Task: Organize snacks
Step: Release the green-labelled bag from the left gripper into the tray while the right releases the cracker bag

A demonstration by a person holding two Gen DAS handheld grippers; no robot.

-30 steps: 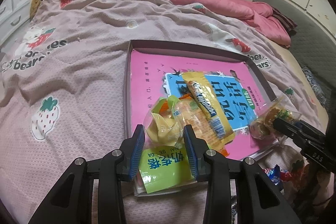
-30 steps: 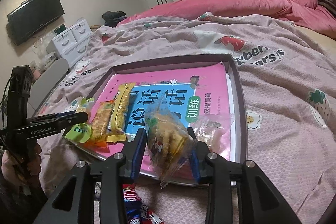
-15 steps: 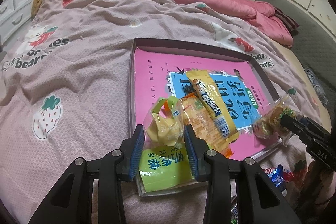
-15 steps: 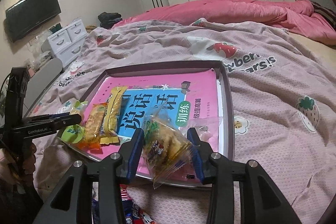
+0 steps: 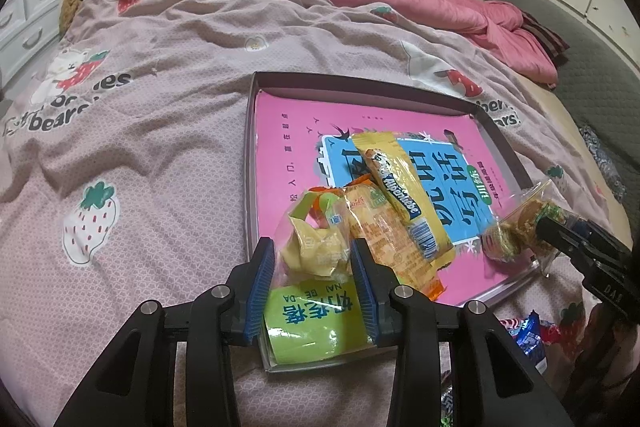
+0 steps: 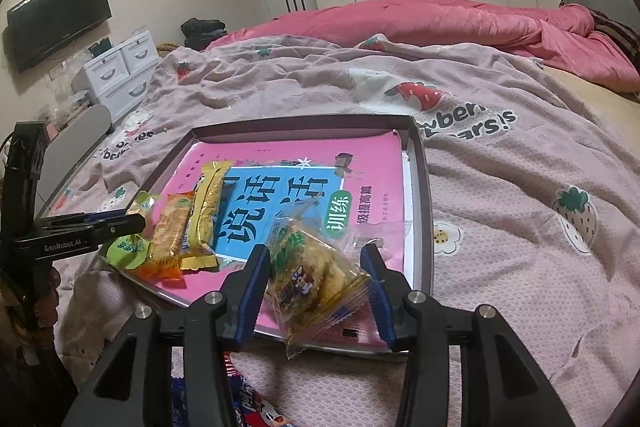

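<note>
A strawberry-print bedspread (image 6: 500, 187), pink quilt (image 6: 440, 23), wall television (image 6: 60, 17) and white drawers (image 6: 120, 75).

tray (image 6: 422, 211) on bedspread (image 6: 520, 227); book (image 6: 372, 163) in tray | snack packets (image 6: 188, 223) on book's left part

Two close wrist views from opposite near corners, both across the tray (image 5: 360, 83) (image 6: 424, 211).

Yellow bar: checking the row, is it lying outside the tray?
No, the yellow bar lies inside the tray, on the pink book.
</note>
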